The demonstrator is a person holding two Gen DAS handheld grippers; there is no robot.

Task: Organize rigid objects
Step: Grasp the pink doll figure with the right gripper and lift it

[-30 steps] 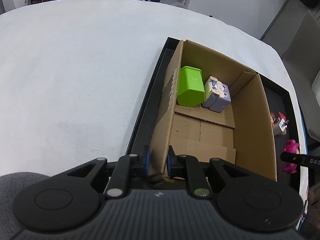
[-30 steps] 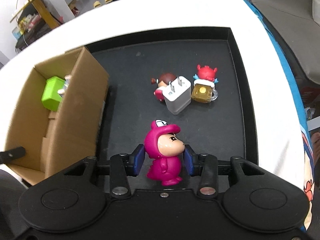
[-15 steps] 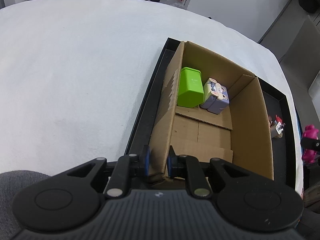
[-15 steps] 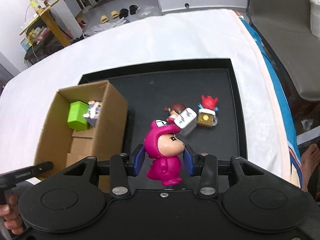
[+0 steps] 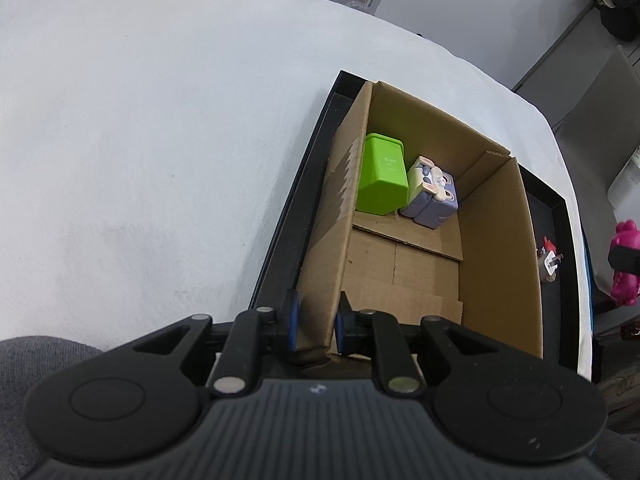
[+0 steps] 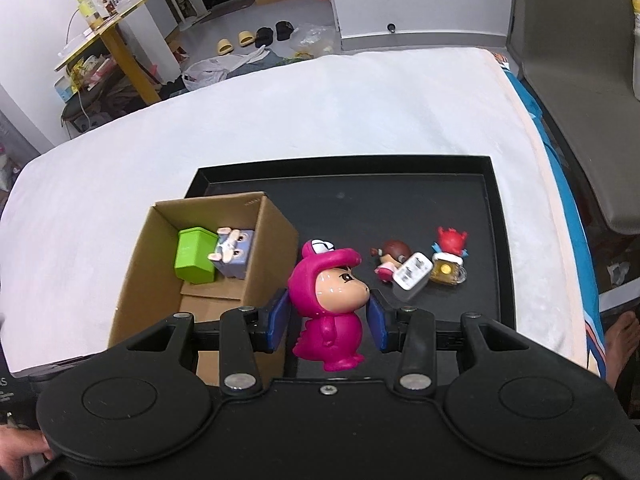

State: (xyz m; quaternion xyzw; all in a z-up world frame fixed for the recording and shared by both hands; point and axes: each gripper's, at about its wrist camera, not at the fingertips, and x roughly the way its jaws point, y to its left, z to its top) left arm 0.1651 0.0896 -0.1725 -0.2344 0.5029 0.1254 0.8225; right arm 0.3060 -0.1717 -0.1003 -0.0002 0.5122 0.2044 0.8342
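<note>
On the white-covered bench (image 6: 280, 128), a black tray (image 6: 496, 216) is seen carrying an open cardboard box (image 6: 272, 256) at its left end. The left tool (image 5: 315, 322) is clamped on the box's near left wall (image 5: 332, 240), one blue pad on each face of the cardboard. Inside the box, at the far end, a green block (image 5: 382, 180) and a lilac rabbit cube (image 5: 432, 198) are observed side by side, touching.

The right tool (image 6: 327, 316) is closed on a magenta dinosaur-suit figure (image 6: 328, 304), held upright, face turned right, gripped at the sides of the head. The figure is held above the tray, just right of the box's right wall; in the left wrist view it appears at the far right edge (image 5: 625, 268), outside the box.

Three items are noted on the tray floor, right of the box: a brown-haired figure (image 6: 386, 262), a white plug adapter (image 6: 412, 280) leaning against it, and a red-topped yellow charm (image 6: 449, 258) just beside the adapter.

Slippers (image 6: 256, 36) are visible on the floor beyond the bench.
</note>
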